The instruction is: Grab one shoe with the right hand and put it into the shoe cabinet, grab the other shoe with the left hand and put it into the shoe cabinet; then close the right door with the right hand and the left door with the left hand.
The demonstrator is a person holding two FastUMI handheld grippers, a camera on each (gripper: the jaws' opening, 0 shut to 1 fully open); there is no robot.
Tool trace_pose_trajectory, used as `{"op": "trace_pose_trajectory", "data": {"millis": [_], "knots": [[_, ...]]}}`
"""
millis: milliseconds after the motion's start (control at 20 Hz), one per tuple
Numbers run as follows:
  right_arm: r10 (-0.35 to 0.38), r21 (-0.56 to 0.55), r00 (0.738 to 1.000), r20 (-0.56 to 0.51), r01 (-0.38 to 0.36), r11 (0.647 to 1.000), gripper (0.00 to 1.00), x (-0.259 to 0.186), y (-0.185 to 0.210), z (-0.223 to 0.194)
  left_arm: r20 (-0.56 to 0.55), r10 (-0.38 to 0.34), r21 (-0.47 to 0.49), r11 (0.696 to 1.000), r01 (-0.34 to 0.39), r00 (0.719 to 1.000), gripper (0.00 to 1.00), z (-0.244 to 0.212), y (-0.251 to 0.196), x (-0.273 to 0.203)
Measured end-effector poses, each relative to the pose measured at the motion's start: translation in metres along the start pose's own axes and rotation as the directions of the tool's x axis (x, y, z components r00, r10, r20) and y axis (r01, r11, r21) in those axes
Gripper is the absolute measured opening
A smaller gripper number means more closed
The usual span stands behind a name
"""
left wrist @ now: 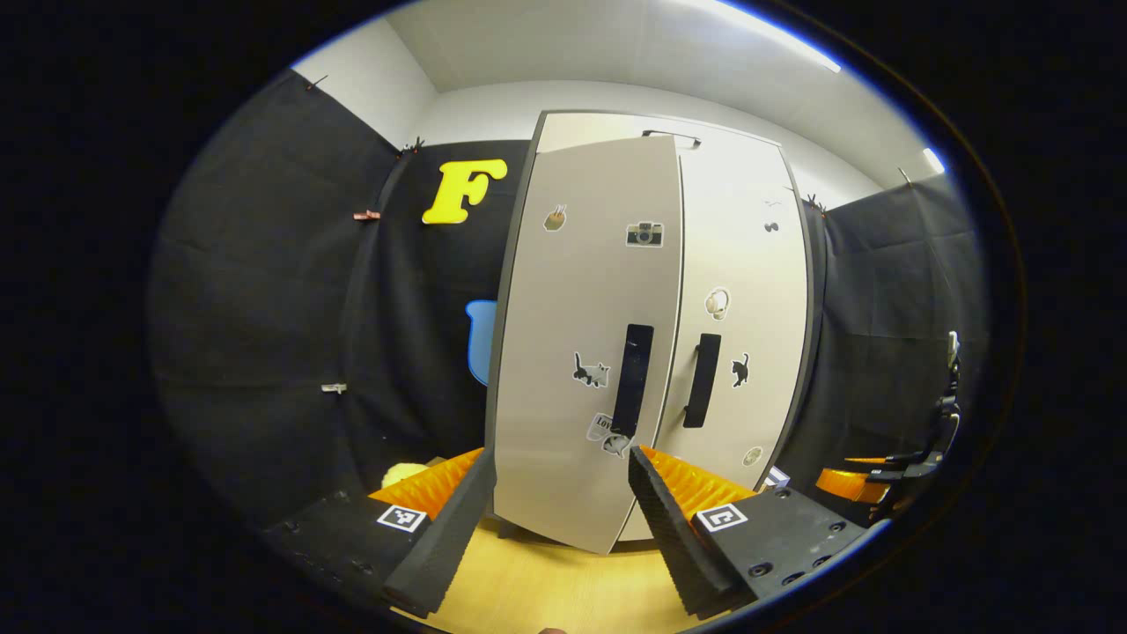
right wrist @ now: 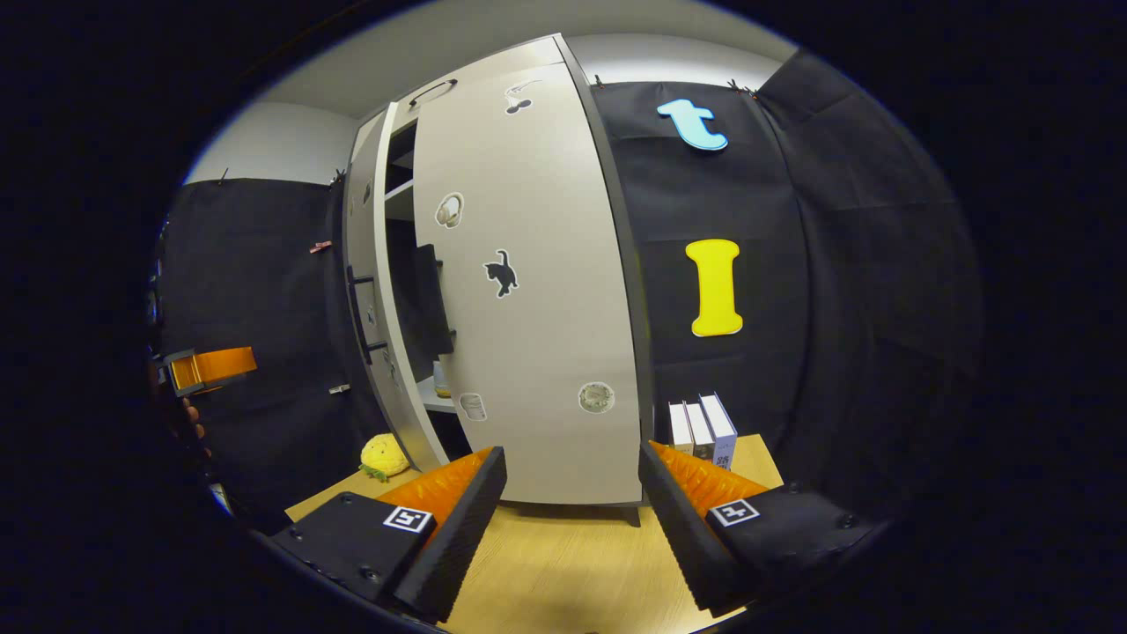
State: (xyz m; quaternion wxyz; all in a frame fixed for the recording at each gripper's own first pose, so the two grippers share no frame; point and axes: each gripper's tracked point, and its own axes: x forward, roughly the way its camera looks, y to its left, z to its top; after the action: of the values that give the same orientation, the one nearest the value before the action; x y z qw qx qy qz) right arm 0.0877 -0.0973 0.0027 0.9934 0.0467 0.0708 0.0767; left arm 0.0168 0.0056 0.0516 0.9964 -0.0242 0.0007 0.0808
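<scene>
Both grippers, left gripper [left wrist: 557, 515] and right gripper [right wrist: 572, 519], gape empty; left door [left wrist: 585, 352] ajar; a glancing push risks rebound.

You face the shoe cabinet [left wrist: 704, 141], a tall pale unit standing upright on the desk [right wrist: 572, 563]. Its right door [right wrist: 537, 291] sits shut, stickers on its face. Its left door [left wrist: 585, 352] stands ajar, swung outward, with a dark vertical handle [left wrist: 632, 379]. Shoes cannot be made out inside.
</scene>
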Motion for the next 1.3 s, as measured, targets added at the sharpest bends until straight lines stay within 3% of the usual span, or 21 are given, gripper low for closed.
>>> {"op": "trace_pose_trajectory", "data": {"millis": [200,550,900,1300], "knots": [[0.031,-0.002,0.999,0.02,-0.031,1.0,0.98,-0.008,0.012,0.008,0.019,0.023,0.01,1.0,-0.024,1.0,0.95,-0.002,-0.006,-0.034],[-0.133,0.023,0.99,0.044,0.132,0.991,0.98,-0.048,0.011,0.003,-0.047,0.027,0.017,1.0,-0.026,0.999,0.95,-0.027,0.01,-0.069],[-0.212,0.042,0.972,0.097,0.208,0.977,0.98,-0.089,0.031,-0.003,-0.041,-0.025,0.082,0.996,0.028,0.999,0.95,-0.041,0.022,-0.111],[-0.211,0.008,0.971,0.109,0.212,0.977,0.98,-0.126,0.067,-0.017,-0.079,-0.038,0.037,0.998,0.041,0.996,0.95,-0.065,0.038,-0.142]]}}
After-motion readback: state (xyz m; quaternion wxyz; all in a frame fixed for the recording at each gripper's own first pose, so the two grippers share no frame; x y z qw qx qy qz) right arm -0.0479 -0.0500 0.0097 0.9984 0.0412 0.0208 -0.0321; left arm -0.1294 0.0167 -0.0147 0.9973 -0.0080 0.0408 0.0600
